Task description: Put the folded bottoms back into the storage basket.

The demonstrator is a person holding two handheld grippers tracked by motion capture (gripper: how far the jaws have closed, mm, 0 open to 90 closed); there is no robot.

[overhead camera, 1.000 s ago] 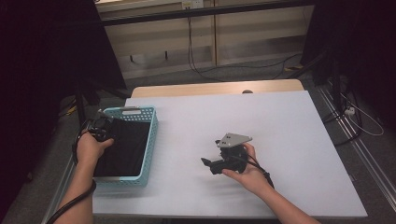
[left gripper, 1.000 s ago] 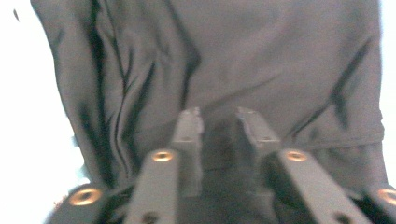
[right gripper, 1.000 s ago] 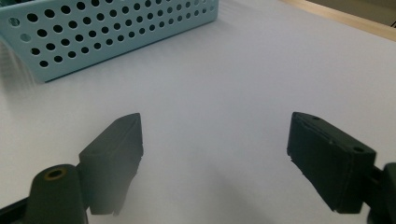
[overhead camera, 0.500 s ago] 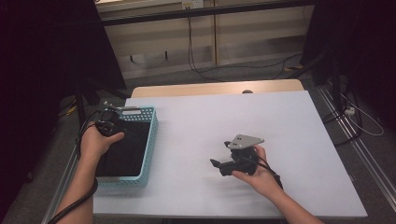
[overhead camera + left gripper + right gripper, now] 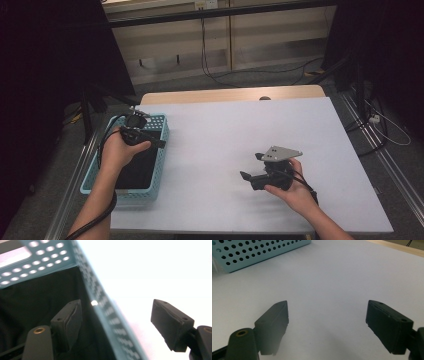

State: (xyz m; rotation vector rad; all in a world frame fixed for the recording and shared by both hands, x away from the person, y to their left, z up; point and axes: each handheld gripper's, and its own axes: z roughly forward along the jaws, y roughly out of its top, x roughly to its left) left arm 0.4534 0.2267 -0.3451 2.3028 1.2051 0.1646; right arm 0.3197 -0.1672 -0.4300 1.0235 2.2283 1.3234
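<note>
Right now your left hand-held gripper (image 5: pixel 159 145) straddles the blue basket (image 5: pixel 95 167) wall, jaws wide, holding nothing; your right hand-held gripper (image 5: pixel 244 176) idles open over the surface (image 5: pixel 225 135); next, I judge, close on that wall squarely.

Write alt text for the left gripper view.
The left gripper is open, its jaws astride the light-blue basket's perforated wall: one jaw inside over the black cloth, the other outside over the white table.

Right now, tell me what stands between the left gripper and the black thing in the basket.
The left gripper is open astride the blue basket wall; that wall lies between its jaws, with the black thing just inside.
</note>
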